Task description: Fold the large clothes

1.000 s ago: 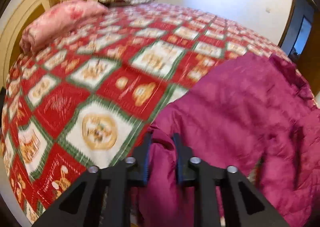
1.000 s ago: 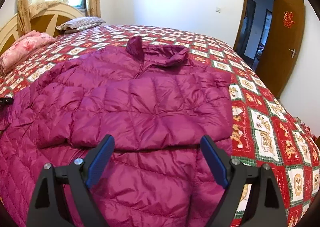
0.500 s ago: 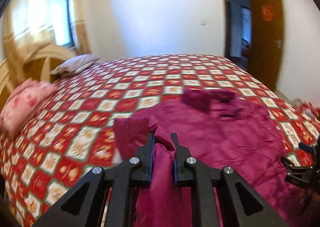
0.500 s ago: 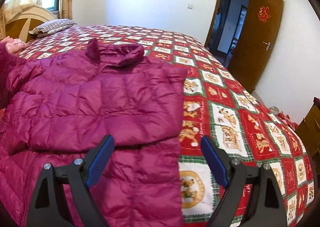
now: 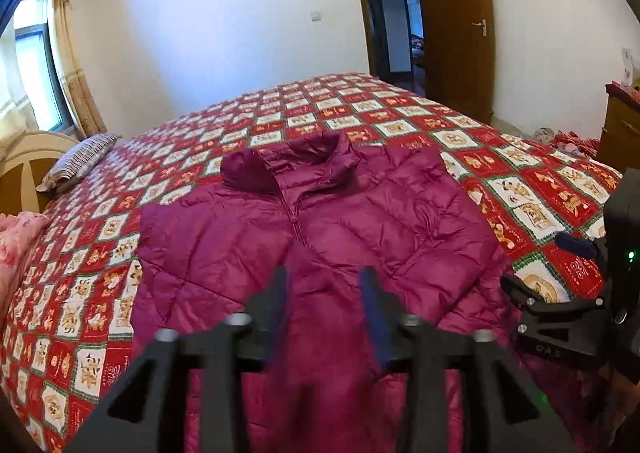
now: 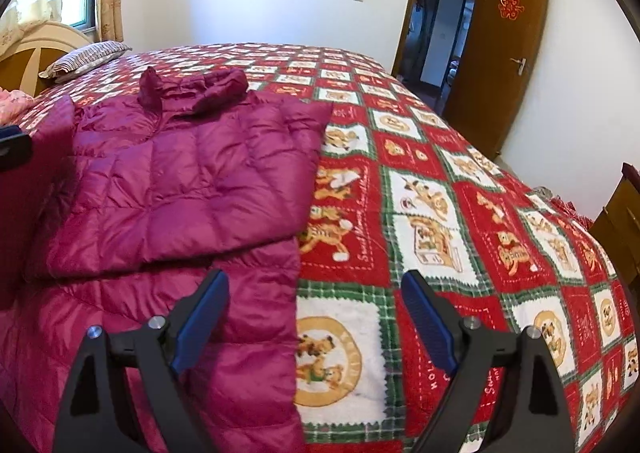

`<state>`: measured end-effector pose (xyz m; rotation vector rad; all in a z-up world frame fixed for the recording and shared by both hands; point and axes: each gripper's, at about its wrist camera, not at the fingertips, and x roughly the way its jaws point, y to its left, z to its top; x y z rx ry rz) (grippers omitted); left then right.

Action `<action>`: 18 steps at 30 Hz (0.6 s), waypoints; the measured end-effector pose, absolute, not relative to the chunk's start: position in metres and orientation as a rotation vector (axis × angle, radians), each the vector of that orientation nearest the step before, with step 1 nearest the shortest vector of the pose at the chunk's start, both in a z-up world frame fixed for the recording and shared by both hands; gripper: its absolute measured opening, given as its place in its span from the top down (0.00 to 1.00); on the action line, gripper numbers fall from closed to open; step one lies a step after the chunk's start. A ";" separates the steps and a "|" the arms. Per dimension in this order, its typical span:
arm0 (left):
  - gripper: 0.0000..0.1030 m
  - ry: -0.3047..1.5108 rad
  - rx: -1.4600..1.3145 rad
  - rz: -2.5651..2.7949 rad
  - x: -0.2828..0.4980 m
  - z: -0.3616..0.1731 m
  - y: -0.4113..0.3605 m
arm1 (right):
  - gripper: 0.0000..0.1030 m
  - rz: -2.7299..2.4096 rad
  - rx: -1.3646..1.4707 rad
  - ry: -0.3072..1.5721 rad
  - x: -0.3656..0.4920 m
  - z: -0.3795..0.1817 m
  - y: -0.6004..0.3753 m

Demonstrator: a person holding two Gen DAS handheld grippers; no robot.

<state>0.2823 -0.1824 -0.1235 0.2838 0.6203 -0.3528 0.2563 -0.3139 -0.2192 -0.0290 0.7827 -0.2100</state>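
The quilted magenta puffer jacket (image 5: 360, 221) lies spread on the red, white and green patchwork bed cover (image 6: 460, 213), filling the centre of the left view. The left claw (image 5: 324, 313) hovers over its lower middle; its jaws have just been opening, pads parted, and the sleeve fold pinched earlier now lies released. The right claw (image 6: 316, 317) stands wide open, empty, straddling the jacket's right edge. Bare cover stretches rightward.

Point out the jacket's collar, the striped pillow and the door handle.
jacket's collar (image 5: 320, 155), left wrist view, on the raised rim.
striped pillow (image 6: 86, 58), right wrist view, its middle.
door handle (image 6: 519, 63), right wrist view, the lever.
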 end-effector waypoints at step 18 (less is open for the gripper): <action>0.08 0.683 0.235 0.134 0.320 -0.154 -0.026 | 0.08 0.049 0.172 0.732 0.265 -0.172 -0.282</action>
